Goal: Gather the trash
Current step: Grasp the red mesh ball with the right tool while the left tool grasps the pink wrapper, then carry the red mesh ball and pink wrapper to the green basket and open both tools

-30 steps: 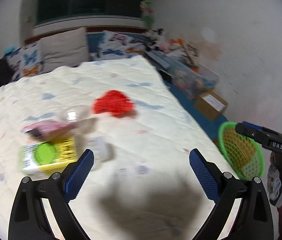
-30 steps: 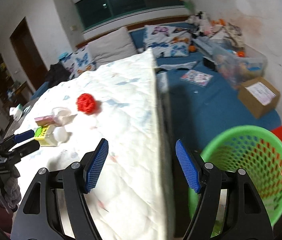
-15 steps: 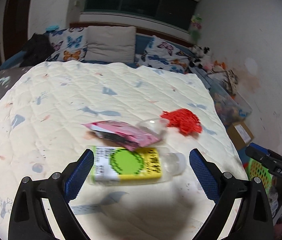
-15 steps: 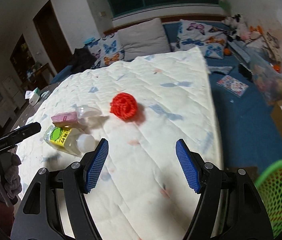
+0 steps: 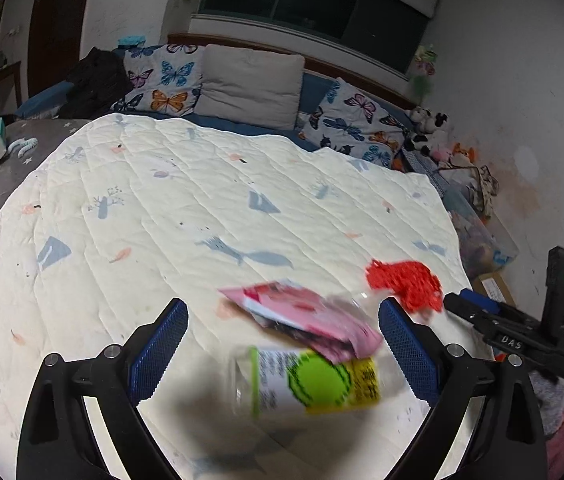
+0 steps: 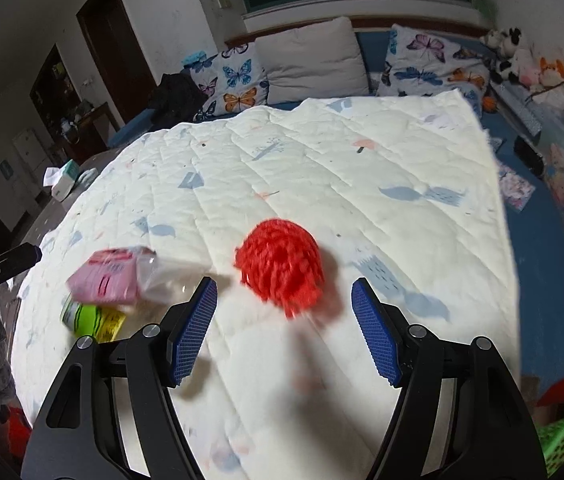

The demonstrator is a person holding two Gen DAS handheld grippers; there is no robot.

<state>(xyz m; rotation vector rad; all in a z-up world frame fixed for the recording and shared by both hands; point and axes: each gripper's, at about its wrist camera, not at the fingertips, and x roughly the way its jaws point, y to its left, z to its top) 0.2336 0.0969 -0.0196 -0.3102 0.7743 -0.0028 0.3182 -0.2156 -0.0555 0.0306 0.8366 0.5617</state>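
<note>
The red mesh ball (image 6: pixel 280 266) lies on the bed (image 6: pixel 361 168), just ahead of the right gripper (image 6: pixel 283 330), jaws wide open and empty. It looks light and soft; grip across its middle. The left gripper (image 5: pixel 280 354), also open and empty, frames the bottle (image 5: pixel 309 380).

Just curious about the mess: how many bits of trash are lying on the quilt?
3: a red mesh ball mid-quilt, a pink wrapper left of it, and a plastic bottle under the wrapper.
</note>
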